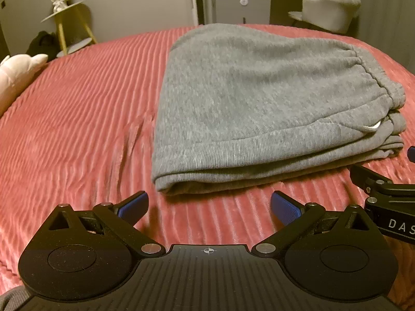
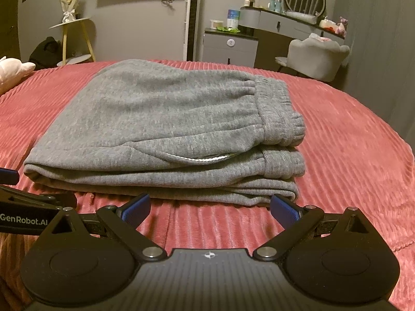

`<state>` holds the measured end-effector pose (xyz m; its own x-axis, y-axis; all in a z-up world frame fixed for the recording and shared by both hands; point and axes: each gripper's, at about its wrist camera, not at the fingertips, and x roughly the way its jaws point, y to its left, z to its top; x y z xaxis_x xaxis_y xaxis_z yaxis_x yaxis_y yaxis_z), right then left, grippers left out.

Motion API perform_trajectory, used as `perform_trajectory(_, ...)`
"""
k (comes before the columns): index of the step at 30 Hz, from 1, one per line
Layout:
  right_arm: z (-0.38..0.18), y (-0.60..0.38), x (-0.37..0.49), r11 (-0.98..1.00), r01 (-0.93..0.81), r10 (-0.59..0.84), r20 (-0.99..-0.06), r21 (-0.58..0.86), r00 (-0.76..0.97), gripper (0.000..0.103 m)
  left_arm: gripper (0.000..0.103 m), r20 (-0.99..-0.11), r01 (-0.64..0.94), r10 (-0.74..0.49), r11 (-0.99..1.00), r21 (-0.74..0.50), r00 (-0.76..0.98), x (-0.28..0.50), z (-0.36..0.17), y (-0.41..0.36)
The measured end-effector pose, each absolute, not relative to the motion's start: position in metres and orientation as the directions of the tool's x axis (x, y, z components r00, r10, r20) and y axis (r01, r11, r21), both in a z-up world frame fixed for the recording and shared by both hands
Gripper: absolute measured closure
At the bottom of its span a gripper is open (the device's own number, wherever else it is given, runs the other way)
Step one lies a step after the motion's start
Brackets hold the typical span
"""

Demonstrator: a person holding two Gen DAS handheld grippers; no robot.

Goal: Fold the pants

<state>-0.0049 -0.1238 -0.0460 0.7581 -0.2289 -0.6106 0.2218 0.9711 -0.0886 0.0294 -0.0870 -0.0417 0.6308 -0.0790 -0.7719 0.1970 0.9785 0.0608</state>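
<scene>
The grey sweatpants [image 1: 259, 98] lie folded in a thick stack on the pink ribbed bedspread [image 1: 77, 119], waistband at the right end. In the right wrist view the same pants [image 2: 160, 119] show their elastic waistband [image 2: 280, 111] and a white pocket edge. My left gripper [image 1: 208, 206] is open, just short of the stack's near left corner, holding nothing. My right gripper [image 2: 210, 207] is open too, its blue pads close to the stack's near edge, empty. Each gripper shows at the edge of the other's view.
A pink plush [image 1: 18, 75] lies at the bed's left edge. Beyond the bed stand a yellow-legged side table with a bouquet [image 2: 70, 26], a small grey cabinet [image 2: 229, 46], a dressing table with a mirror [image 2: 303, 7] and a grey chair [image 2: 316, 57].
</scene>
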Motion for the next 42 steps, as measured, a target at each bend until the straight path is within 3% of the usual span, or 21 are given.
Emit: perform_trajectory(42,-0.0475,-0.1319,-0.0043,0.965,0.254,-0.234,-0.629,-0.061,0.741,0.004,0.000,-0.778,0.164,-0.061,0.985,0.054,0.626,0.0312,-0.0429,-0.0844)
